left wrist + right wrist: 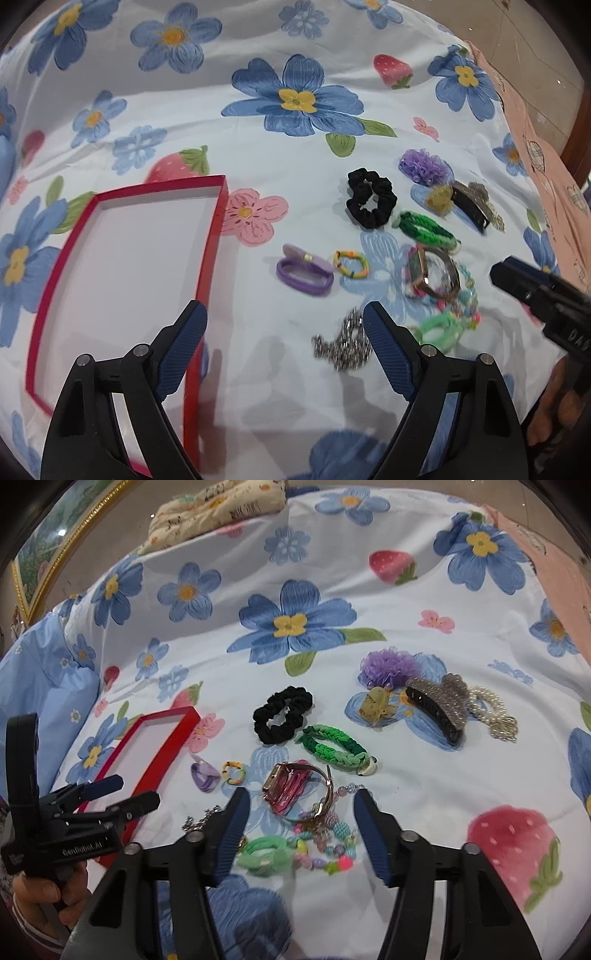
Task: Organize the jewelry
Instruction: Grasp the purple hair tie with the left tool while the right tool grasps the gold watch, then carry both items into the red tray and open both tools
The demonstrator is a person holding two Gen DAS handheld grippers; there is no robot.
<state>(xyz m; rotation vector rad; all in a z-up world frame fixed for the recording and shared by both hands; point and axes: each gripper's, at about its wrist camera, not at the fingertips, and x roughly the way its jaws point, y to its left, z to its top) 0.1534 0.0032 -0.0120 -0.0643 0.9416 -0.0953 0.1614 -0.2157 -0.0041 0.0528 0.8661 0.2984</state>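
Nearest: my right gripper [299, 812] spread wide, empty, over the watch [291, 790] and bead bracelet [328, 845] | left gripper [284, 325] also apart, empty, beside the red box [207, 258] | progress: box holds nothing visible, every piece lies on the bedsheet [258, 147], sorting not begun | unclear: silver chain [343, 343] blurred, partly behind a finger.

silver chain [341, 341] partly behind the left tongs' finger [388, 347], red tray's [207, 266] near corner too
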